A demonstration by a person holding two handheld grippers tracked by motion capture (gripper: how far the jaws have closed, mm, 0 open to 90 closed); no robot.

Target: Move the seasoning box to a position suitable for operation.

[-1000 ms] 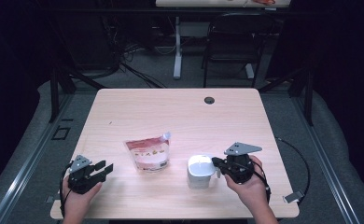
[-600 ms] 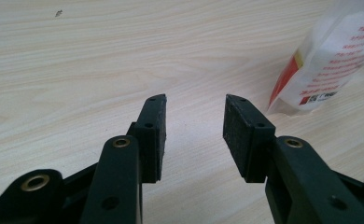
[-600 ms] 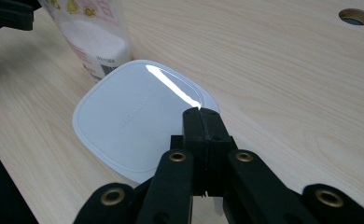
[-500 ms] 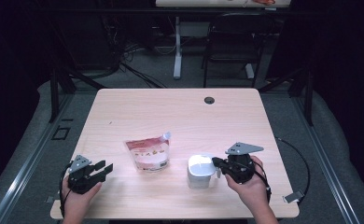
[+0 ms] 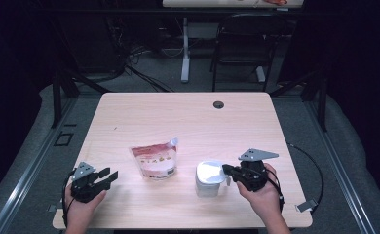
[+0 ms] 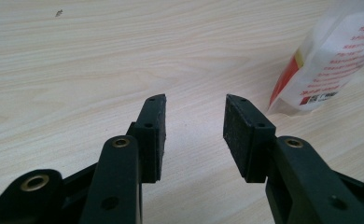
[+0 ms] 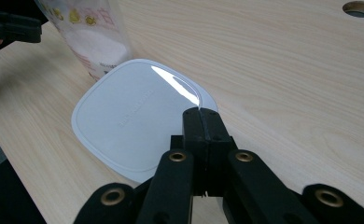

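White and square with rounded corners, the lidded plastic container point(image 5: 210, 178) stands on the pale wooden table point(image 5: 188, 122) near its front edge, right of centre. The right gripper point(image 5: 231, 171) reaches it from the right; in the right gripper view its jaws are pressed together at the edge of the container's lid point(image 7: 133, 116), whether on a lip there I cannot tell. A red-and-white pouch point(image 5: 154, 160) lies just left of the container. The left gripper point(image 5: 106, 176) rests near the table's front left corner, jaws apart over bare wood, holding nothing.
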